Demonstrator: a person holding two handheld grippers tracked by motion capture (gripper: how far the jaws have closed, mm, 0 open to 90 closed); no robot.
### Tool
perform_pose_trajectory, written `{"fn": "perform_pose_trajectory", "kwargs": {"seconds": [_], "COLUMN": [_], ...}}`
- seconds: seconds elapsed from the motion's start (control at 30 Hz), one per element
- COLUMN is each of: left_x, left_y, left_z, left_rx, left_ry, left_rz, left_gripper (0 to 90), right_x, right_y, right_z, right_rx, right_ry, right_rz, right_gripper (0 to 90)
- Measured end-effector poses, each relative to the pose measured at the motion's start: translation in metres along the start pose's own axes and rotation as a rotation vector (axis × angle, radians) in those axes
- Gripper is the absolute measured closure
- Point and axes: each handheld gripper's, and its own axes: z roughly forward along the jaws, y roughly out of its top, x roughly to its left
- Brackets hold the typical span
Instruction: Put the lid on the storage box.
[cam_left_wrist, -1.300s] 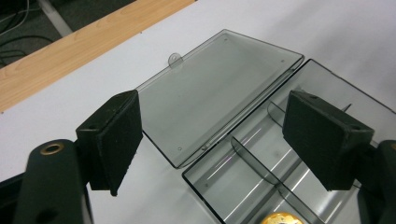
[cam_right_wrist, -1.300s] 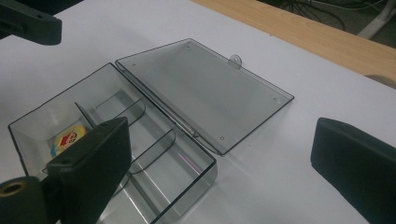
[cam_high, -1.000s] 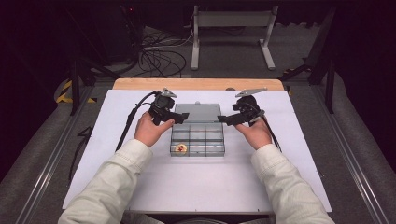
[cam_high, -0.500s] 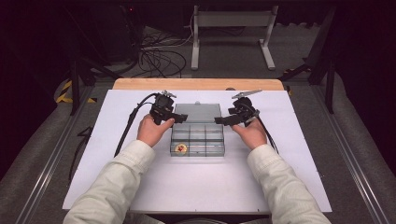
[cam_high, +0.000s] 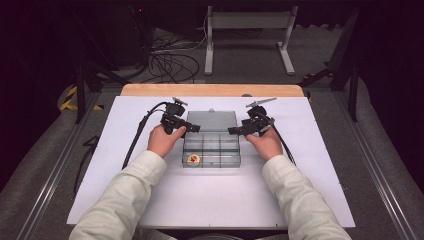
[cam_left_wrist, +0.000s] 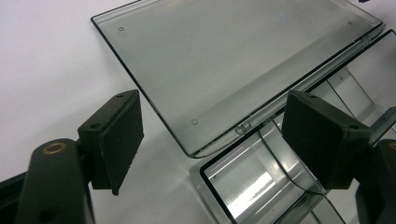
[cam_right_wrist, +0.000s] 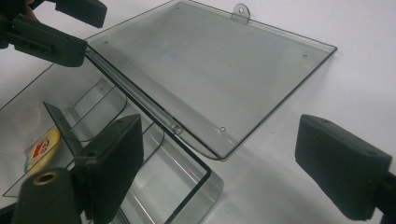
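Clear plastic box (cam_high: 211, 149), lid (cam_high: 210, 120) swung fully open and lying flat on the white table (cam_high: 300, 200). Sits mid-table, a little toward twelve o'clock of centre, with long axis running nine to three. Lid hinged along the far long edge, extending toward twelve, its small tab (cam_high: 211, 110) pointing the same way. Divided inside into small compartments; a round yellow-and-red piece (cam_high: 193, 159) rests in the compartment at the seven o'clock corner, seen again through the walls in the right gripper view (cam_right_wrist: 41, 145).

Left gripper (cam_high: 192, 128) held at nine o'clock of the box, pointing toward three, over the hinge corner. Jaws apart, clamped on nothing: in the left gripper view one pad (cam_left_wrist: 116, 135) hangs over bare table, the other (cam_left_wrist: 322, 133) over the box's end compartment, with the lid's corner (cam_left_wrist: 196, 144) and hinge between them, untouched.

Right gripper (cam_high: 236, 131) held at three o'clock, pointing toward nine, at the opposite hinge corner. Jaws have just been closing a little yet stand wide apart, pressing on nothing: in the right gripper view one pad (cam_right_wrist: 114, 163) over the box's corner compartment, the other (cam_right_wrist: 343, 165) over bare table, lid corner (cam_right_wrist: 219, 154) between. Left gripper visible at top left of that view (cam_right_wrist: 56, 28).
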Motion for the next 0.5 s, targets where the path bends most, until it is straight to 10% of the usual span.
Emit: {"fn": "perform_pose_trajectory", "kwargs": {"seconds": [0.5], "left_x": [0.005], "left_y": [0.0], "left_z": [0.012], "left_rx": [0.019], "left_ry": [-0.038], "left_rz": [-0.038], "left_gripper": [18.2], "right_x": [-0.004], "right_y": [-0.002], "right_z": [0.013], "right_rx": [0.021], "right_ry": [0.026], "right_rz": [0.032], "right_gripper": [16.9]}}
